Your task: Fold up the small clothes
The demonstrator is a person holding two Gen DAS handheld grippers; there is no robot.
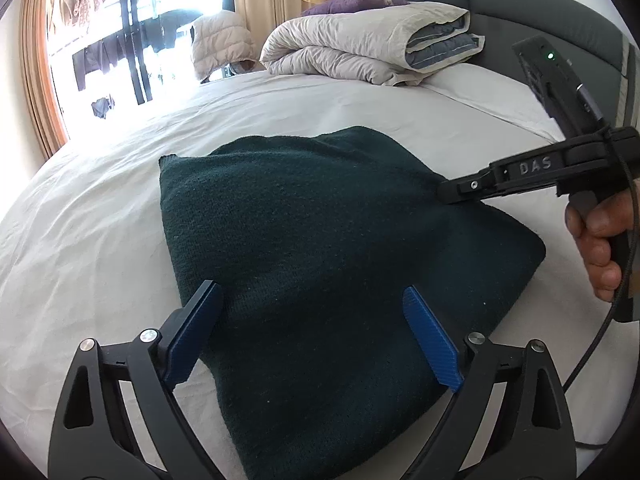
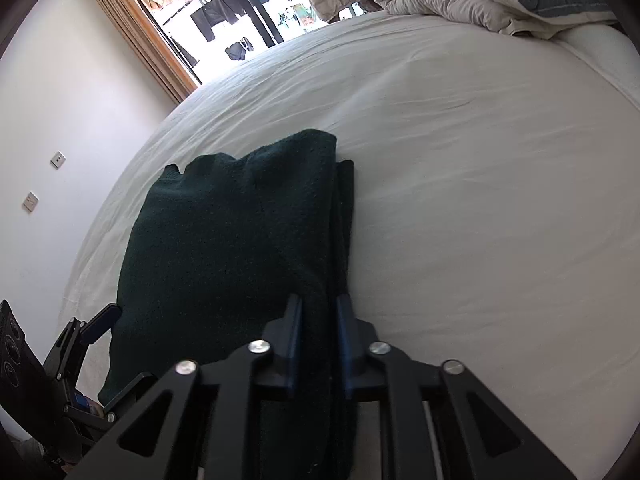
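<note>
Left wrist: "DAS" on right gripper (image 1: 450, 194)

We see a white-sheeted bed (image 1: 100, 216) filling the frame. At upper left, a bright window (image 1: 132, 40) with tan curtains (image 1: 38, 76); a grey headboard (image 1: 520, 4) curves upper right.

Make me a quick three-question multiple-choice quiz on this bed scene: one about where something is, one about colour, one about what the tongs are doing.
1. Where does the folded dark green knitted garment lie?
A on the white bed sheet
B on the floor
C on a chair

2. What colour are the left tongs' finger pads?
A red
B blue
C yellow

3. What state are the right tongs in?
A wide open above the bed
B out of view
C closed on the garment's edge

Answers: 1 A, the sheet surrounds the garment; 2 B, both pads show blue; 3 C, dark fabric sits pinched between the narrow fingers.
</note>
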